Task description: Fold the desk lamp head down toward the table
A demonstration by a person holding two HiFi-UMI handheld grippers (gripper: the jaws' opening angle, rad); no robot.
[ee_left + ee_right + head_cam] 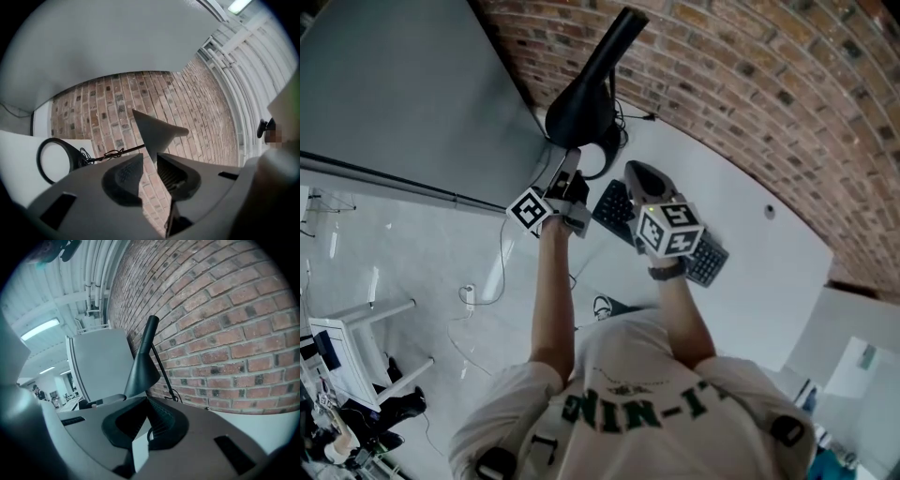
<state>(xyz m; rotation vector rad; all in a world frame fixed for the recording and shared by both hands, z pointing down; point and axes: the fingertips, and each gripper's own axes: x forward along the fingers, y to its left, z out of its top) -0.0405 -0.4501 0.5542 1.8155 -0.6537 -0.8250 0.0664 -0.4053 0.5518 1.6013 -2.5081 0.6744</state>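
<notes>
The black desk lamp stands at the table's far edge by the brick wall. Its cone head (586,89) tilts on a thin stem above the ring base (605,159). My left gripper (570,183) reaches up under the shade. In the left gripper view the jaws (149,157) stand open, with the shade's edge (157,129) just past the tips and brick showing through the gap. The ring base (56,159) lies to the left there. My right gripper (639,176) hovers beside it over the keyboard, shut with nothing in it (147,400). The lamp head (143,366) rises ahead of it.
A black keyboard (614,208) lies on the white table (759,234) under both grippers. The lamp's cable (110,153) is coiled behind the base. A grey partition panel (403,84) stands at the left, and the brick wall (750,84) runs behind.
</notes>
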